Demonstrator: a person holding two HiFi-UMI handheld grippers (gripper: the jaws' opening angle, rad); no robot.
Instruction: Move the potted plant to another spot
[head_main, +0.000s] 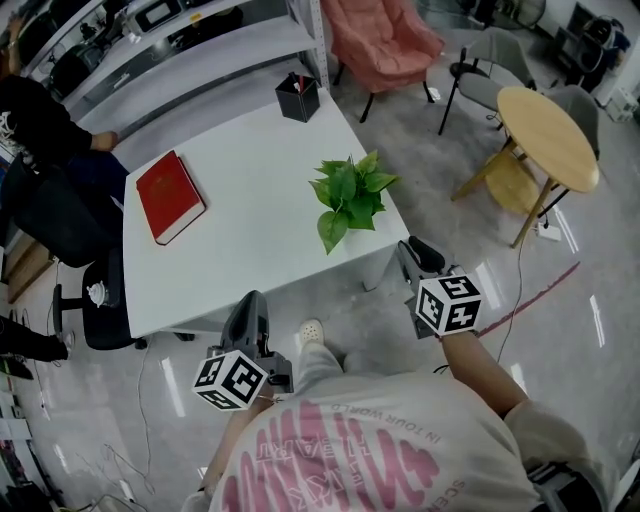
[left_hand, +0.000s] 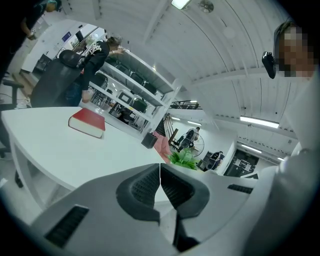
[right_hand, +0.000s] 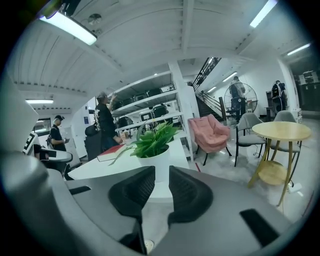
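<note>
The potted plant (head_main: 350, 195) stands upright on the white surface (head_main: 250, 250), close to its right edge and not far from the near right corner. In the right gripper view its white pot (right_hand: 156, 162) shows under broad green leaves, one of which droops toward the near edge.

The right gripper (head_main: 420, 255) hangs just off the near right corner, over the floor, and points at the plant without touching it. Its jaws stand slightly apart with a narrow gap and nothing between them; the pot is seen beyond that gap, clear of the pads (right_hand: 186, 192).

The left gripper (head_main: 248, 312) is held off the near edge, also over the floor, and is well apart from the plant. Its jaws are together, the tips meeting in a thin line, and they hold nothing (left_hand: 160, 169).

A red book (head_main: 170, 196) lies flat near the surface's left edge, toward the far left corner. A black pen holder (head_main: 297, 98) sits at the far right corner. Past the right edge, a pink armchair (head_main: 385, 40) and a round wooden table (head_main: 545, 135) stand on the grey floor. A person in dark clothes (head_main: 35, 125) is beside the far left corner.
</note>
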